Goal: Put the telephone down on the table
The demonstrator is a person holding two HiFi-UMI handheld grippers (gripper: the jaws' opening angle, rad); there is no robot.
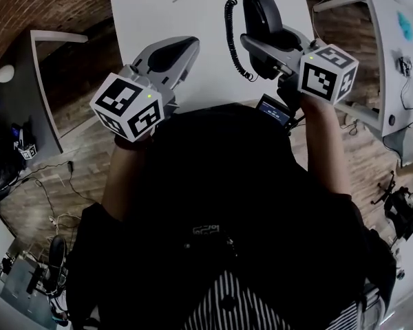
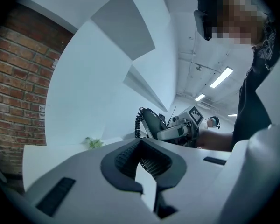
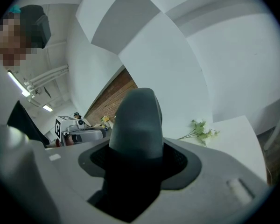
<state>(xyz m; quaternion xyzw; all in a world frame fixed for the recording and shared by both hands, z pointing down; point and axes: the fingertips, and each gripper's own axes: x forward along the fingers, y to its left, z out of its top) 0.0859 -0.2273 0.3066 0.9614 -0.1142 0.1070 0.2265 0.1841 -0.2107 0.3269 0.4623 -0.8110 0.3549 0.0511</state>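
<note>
Black telephone handset (image 1: 261, 12) is clamped in the right gripper (image 1: 261, 47) fingers, held above the white desk (image 1: 165, 12) near its right edge. The black coiled cord (image 1: 228, 26) hangs on the handset's left. Left gripper (image 1: 182, 50) fingers are closed on nothing, over bare desk. The green flower sprig (image 3: 199, 129) at the far edge is shown whole only in the right gripper view.

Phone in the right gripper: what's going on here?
A person holds a gripper in each hand over a white table. The right gripper is shut on a black phone, with the coiled cord trailing beside it. The phone is over the table's right side, but whether it touches the top can't be told. The left gripper is shut and empty, off to the phone's left.
</note>
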